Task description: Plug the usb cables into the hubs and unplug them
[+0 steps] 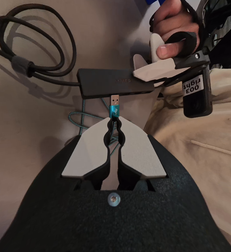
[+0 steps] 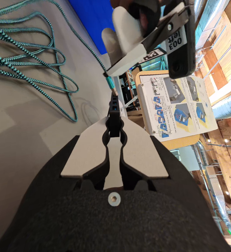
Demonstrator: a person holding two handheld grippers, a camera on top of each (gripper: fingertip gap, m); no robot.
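Note:
My left gripper (image 1: 113,120) is shut on the teal braided USB cable just behind its teal plug (image 1: 114,111). The plug's metal tip (image 1: 115,100) touches the front port row of the black hub (image 1: 115,83); I cannot tell how far it is in. My right gripper (image 2: 113,121) is shut on the end of the hub (image 2: 114,120) and holds it above the table. In the right wrist view the plug (image 2: 110,85) meets the hub's far port, with the left gripper (image 2: 125,64) above it. The right gripper also shows in the left wrist view (image 1: 153,72).
The hub's own black cord (image 1: 34,45) lies coiled on the grey table at the left, tied with a grey strap. Loose teal cable loops (image 2: 30,61) lie on the table. A sheet of pictured instructions on a board (image 2: 173,107) stands beyond. A beige sleeve (image 1: 194,150) fills the right. The left gripper's tips are roughly 7 cm from the right gripper's.

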